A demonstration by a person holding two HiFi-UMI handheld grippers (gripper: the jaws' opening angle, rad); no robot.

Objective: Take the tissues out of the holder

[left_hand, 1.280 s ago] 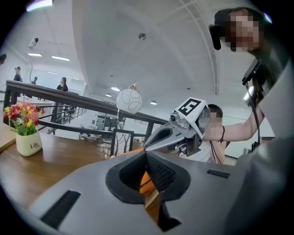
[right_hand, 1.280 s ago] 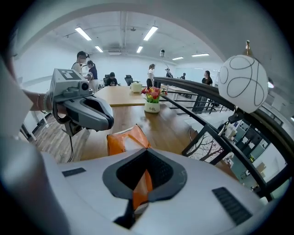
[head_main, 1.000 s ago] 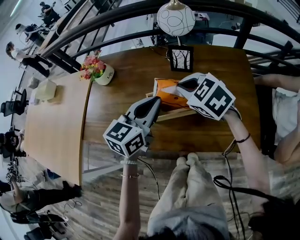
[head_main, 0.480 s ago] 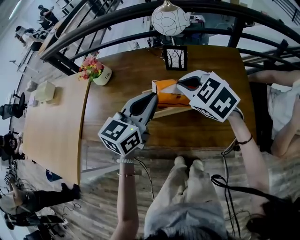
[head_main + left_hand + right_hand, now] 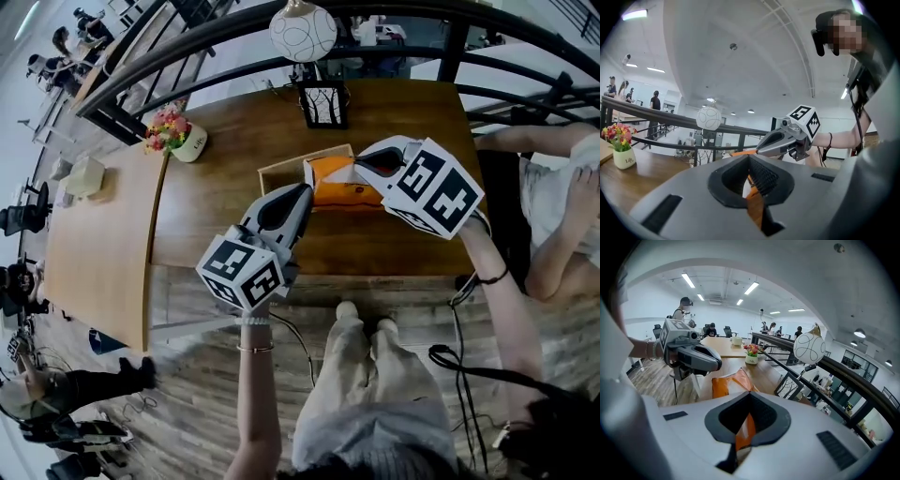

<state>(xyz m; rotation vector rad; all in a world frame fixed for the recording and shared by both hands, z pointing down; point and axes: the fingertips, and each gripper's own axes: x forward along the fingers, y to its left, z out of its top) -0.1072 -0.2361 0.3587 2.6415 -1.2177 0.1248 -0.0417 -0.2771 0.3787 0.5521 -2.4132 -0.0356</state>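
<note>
An orange tissue pack (image 5: 342,185) hangs between both grippers over the wooden table (image 5: 216,225). My left gripper (image 5: 305,197) is shut on its near left end; orange wrapper shows between the jaws in the left gripper view (image 5: 754,206). My right gripper (image 5: 364,169) is shut on the pack's right end, where the wrapper (image 5: 743,432) fills the gap and the pack (image 5: 729,383) stretches toward the left gripper (image 5: 712,363). The wooden holder (image 5: 281,169) sits just behind and left of the pack, its left part showing bare.
A framed picture (image 5: 319,101) and a white globe lamp (image 5: 302,33) stand behind the holder. A flower pot (image 5: 173,136) is at the table's far left. A dark railing (image 5: 187,56) runs behind. A person sits at the right (image 5: 562,216).
Both grippers kept their hold on the pack. It now sits higher and to the right of the holder, whose left part has come into view. The head view has shifted.
</note>
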